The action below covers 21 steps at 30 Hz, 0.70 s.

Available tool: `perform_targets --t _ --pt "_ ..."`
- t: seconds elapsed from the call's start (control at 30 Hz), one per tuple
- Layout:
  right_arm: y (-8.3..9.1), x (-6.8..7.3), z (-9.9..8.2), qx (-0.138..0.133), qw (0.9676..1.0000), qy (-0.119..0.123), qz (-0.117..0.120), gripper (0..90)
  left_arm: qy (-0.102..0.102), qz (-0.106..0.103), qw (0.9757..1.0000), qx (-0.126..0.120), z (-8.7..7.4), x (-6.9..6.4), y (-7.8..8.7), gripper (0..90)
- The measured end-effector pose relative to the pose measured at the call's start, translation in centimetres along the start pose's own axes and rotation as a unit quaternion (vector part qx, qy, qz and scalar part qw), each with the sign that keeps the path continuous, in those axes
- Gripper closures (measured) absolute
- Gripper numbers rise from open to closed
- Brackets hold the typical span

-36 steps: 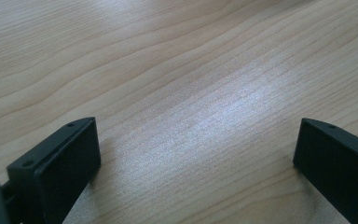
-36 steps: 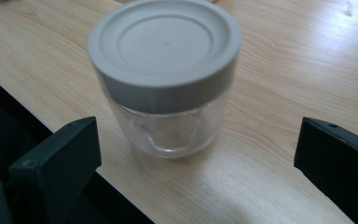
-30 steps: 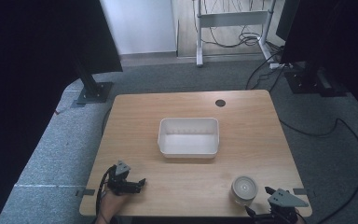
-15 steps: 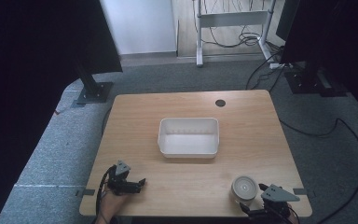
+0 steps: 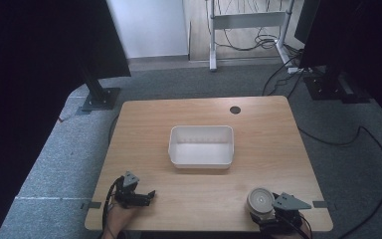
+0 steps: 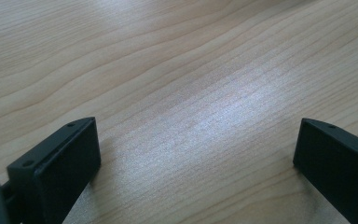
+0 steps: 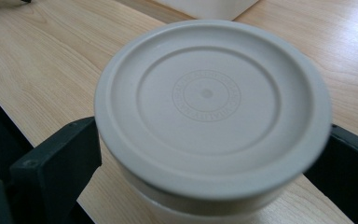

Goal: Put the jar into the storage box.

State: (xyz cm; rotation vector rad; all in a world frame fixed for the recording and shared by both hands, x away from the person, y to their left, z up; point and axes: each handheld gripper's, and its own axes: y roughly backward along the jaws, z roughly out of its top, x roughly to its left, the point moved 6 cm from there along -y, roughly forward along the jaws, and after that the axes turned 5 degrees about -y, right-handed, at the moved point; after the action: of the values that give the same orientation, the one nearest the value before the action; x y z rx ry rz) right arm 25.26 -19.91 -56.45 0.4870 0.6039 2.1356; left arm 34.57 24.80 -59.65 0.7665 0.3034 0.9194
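A ring of raised lettering is seen moulded around the centre of the lid (image 7: 212,105) in the right gripper view, but the letters are too faint and blurred to be read. No other text, label, brand, number or sign can be made out.

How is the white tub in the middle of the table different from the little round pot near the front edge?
The white tub is rectangular; the round pot is a cylinder. The tub is open-topped and looks empty, while the pot wears a lid. The tub looks clearly larger. It stands alone mid-table, whereas the pot sits between the jaws of the right tool at the front edge. Both are pale plastic and stand upright on the wooden table.
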Motion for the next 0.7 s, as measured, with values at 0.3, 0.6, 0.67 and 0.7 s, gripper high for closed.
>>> perform_targets --t 0.3,0.6,0.67,0.7 --pt "-0.9 -0.1 -0.1 0.002 1.0 -0.005 -0.002 4.9 0.0 0.0 1.0 0.0 0.0 0.0 0.0 0.4" --pt "-1.1 0.0 -0.2 -0.001 0.9995 0.001 -0.031 9.4 0.0 0.0 1.0 0.0 0.0 0.0 0.0 0.4" --pt "-1.1 0.1 -0.2 0.0 0.9993 0.0 -0.036 9.4 0.0 0.0 1.0 0.0 0.0 0.0 0.0 0.4" --pt "-1.1 0.1 -0.2 0.0 0.9992 -0.001 -0.039 9.4 0.0 0.0 1.0 0.0 0.0 0.0 0.0 0.4"
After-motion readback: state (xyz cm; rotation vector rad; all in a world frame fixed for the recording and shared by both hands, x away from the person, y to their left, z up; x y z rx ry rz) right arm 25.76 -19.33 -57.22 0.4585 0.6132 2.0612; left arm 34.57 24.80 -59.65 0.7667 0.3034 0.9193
